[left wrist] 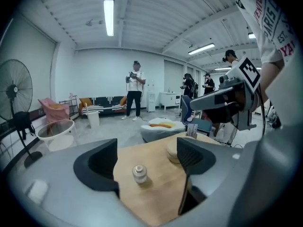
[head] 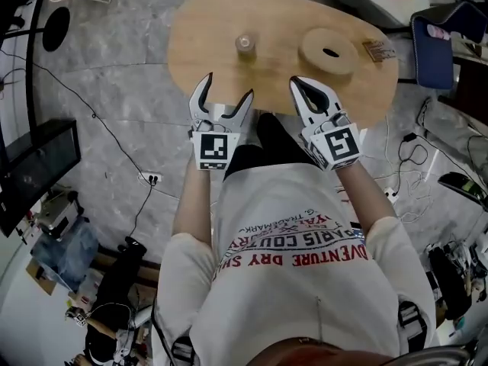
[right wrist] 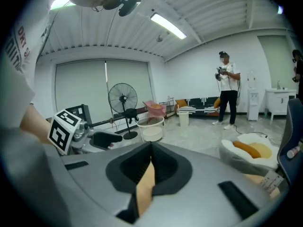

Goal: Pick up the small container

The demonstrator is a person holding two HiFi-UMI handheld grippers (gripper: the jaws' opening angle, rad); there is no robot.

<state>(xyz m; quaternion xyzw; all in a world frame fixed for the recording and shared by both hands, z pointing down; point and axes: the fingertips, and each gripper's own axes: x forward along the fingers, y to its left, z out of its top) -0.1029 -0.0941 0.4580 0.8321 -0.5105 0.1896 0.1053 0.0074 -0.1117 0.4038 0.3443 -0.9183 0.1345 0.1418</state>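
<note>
- An oval, light wooden worktop fills the upper middle of the head view, above the person's white printed T-shirt
- The small clear container with a pale lid stands upright on the worktop, near its upper centre and apart from everything else on it
- A round wooden disc with a hole in its middle lies to the right of the container, well apart from it
- The left claw is at the worktop's lower edge with its two dark jaws spread wide and nothing between them
- In the left gripper view the container shows low in the gap between the spread jaws of the left claw, out ahead and untouched
- In the head view the container lies just up and slightly right of the left claw's tips, close to the line the claw points along
- The right claw is further right, below the disc, with its jaws pressed together and holding nothing; the right gripper view shows only a thin sliver of wood between them
- The left claw is judged the nearer and better aimed; its likely next move is to go straight ahead until the jaws flank the upright container
</note>
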